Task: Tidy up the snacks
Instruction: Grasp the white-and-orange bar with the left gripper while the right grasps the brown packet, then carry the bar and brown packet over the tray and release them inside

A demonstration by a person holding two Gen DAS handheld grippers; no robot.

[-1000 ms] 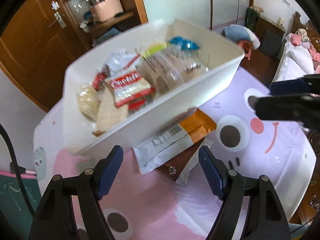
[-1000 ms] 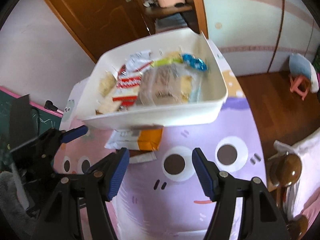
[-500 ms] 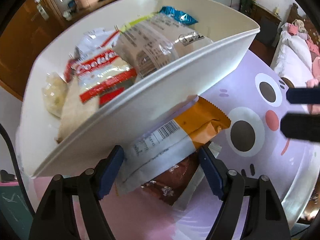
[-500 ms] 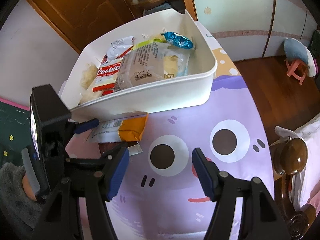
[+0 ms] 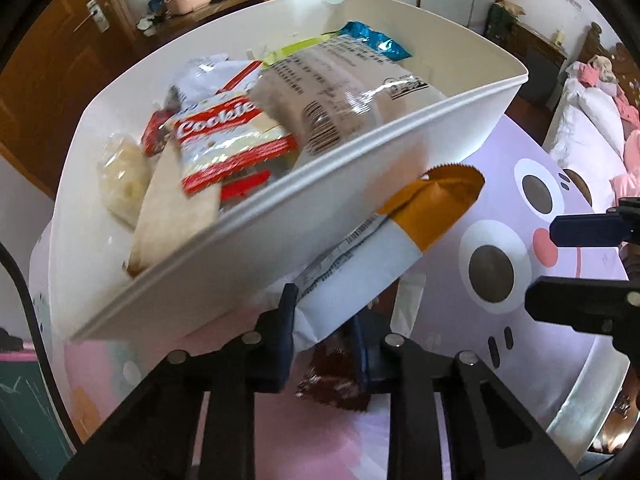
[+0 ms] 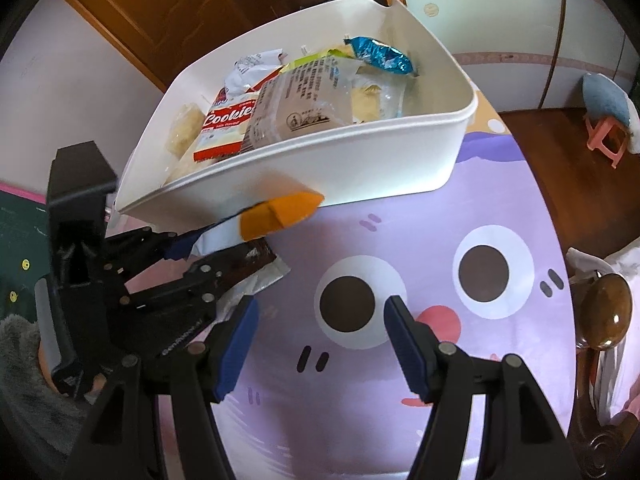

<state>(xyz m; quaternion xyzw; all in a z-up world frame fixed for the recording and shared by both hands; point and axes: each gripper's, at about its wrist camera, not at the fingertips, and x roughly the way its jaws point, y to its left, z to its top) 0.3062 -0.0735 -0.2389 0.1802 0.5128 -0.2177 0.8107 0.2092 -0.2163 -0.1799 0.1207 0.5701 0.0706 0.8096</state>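
Our left gripper [image 5: 322, 330] has just squeezed shut on the white and orange snack pack [image 5: 384, 248], right beside the white bin [image 5: 304, 216]. We lift slowly over the rim. Our right gripper [image 6: 320, 332] waits open, empty.

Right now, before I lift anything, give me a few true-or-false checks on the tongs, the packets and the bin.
1. The left tongs are clamped on the white-and-orange packet. True; they have just been closing, with that packet between them.
2. The right tongs hold a cookie packet. False; they are open and empty above the cartoon-face table top.
3. The white bin is empty. False; it holds several snacks, among them a red Cookies packet and a blue wrapper.
4. A brown packet lies on the table under the held packet. True.
5. The held packet is already inside the bin. False; it is outside, by the bin's near wall.
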